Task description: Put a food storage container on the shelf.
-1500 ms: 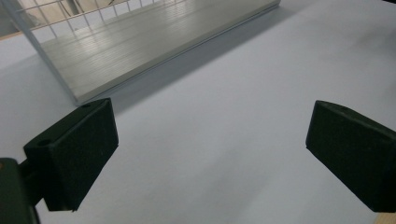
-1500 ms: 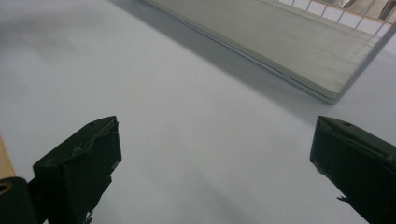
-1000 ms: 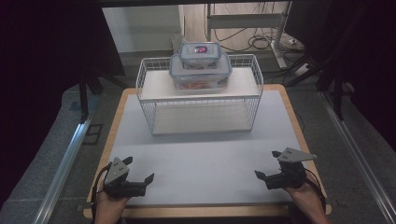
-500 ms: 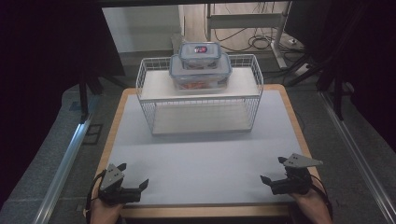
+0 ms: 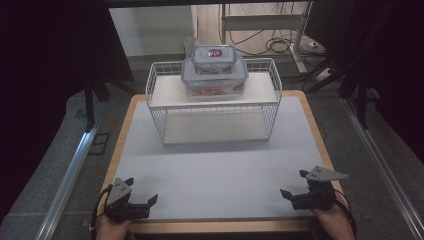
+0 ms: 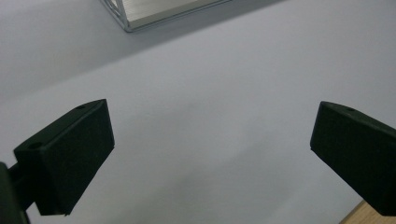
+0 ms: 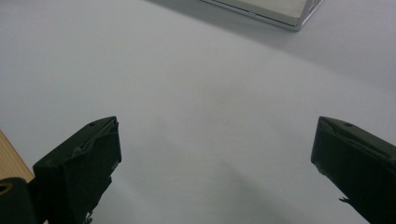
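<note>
A white wire rack (image 5: 215,107) stands at the back middle of the table. On its upper shelf sits a large clear container with a blue-rimmed lid (image 5: 214,77), and a smaller lidded container (image 5: 215,53) is stacked on top of it. My left gripper (image 5: 141,190) rests low at the near left corner, open and holding nothing. My right gripper (image 5: 294,183) is at the near right corner, also open and holding nothing. The left gripper view has the wide-apart jaws of my left gripper (image 6: 210,158) over bare mat. In the right gripper view the jaws of my right gripper (image 7: 215,163) stand just as wide.
A pale mat (image 5: 220,170) covers the wood-edged table (image 5: 220,226). The rack's lower shelf (image 5: 215,131) holds nothing. One corner of the rack (image 6: 135,16) lies far ahead of the left jaws, another corner (image 7: 285,14) far ahead of the right. Cables and metal frames lie beyond the table.
Both grippers have drawn back toward the near edge of the table and slightly outward. Their jaws stay open. The rack and containers have not moved.
</note>
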Demonstrator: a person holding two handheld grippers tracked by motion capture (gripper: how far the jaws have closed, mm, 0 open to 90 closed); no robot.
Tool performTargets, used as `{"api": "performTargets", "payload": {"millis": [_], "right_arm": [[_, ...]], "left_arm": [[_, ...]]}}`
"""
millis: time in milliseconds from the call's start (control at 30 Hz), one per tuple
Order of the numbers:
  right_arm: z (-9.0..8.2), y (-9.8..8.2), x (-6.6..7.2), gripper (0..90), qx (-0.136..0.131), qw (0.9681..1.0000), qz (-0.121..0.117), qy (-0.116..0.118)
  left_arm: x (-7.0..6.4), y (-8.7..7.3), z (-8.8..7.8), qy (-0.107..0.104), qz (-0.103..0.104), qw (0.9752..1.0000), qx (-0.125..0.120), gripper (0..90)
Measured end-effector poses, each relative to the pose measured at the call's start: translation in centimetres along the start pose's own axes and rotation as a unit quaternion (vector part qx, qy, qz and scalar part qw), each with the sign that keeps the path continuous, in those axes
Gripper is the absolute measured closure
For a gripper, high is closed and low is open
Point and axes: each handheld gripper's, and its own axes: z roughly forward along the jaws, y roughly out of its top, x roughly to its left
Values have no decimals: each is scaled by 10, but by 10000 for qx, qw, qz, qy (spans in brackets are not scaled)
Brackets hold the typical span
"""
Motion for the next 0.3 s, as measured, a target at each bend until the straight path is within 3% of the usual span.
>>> {"api": "performTargets", "payload": {"millis": [100, 300], "right_arm": [[2, 0, -1, 10, 76, 10000, 48, 13], [5, 1, 2, 10, 217, 9997, -95, -65]], "left_arm": [[1, 0, 0, 11, -44, 10000, 7, 0], [-1, 0, 1, 53, -10, 10000, 42, 0]]}}
